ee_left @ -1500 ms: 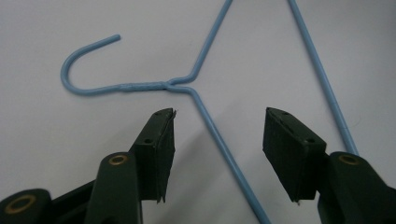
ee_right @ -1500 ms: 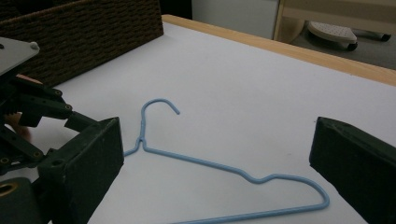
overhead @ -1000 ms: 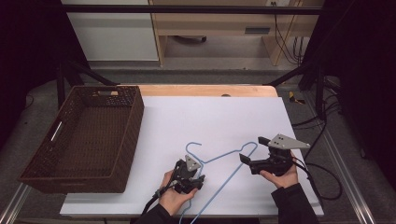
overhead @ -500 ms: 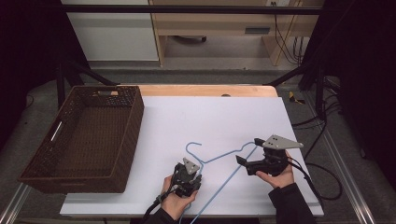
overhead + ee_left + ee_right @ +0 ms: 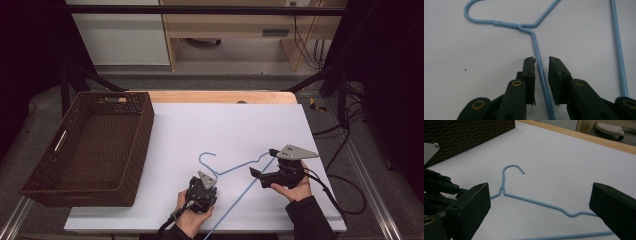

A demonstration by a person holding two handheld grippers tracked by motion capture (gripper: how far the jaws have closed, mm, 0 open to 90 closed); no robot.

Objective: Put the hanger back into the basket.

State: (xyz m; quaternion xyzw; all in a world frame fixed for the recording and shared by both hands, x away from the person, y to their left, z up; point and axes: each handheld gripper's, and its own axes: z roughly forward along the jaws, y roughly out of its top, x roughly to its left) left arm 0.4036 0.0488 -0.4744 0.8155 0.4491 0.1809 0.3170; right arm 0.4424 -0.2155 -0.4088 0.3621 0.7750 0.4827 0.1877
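A light blue wire hanger [image 5: 239, 168] lies flat on the white tabletop [image 5: 225, 125], hook toward the basket. My left gripper [image 5: 209, 180] sits over it just below the twisted neck. In the left gripper view one straight wire of the hanger [image 5: 534, 42] runs between the jaws of the left gripper [image 5: 541, 60]. These jaws have just been closing and stand narrow, with a gap still showing beside the wire. My right gripper [image 5: 262, 162] hovers at the hanger's right shoulder, jaws wide open. In the right gripper view the hanger [image 5: 536, 202] lies beyond that gripper [image 5: 540, 192].
A dark brown wicker basket [image 5: 145, 130] stands at the table's left and also appears as the basket [image 5: 461, 132] at the top left of the right gripper view. A wooden strip [image 5: 220, 96] borders the far edge. Cables trail off to the right.
The right gripper has edged slightly left toward the hanger's shoulder. The left hand stays in place over the hanger's neck.
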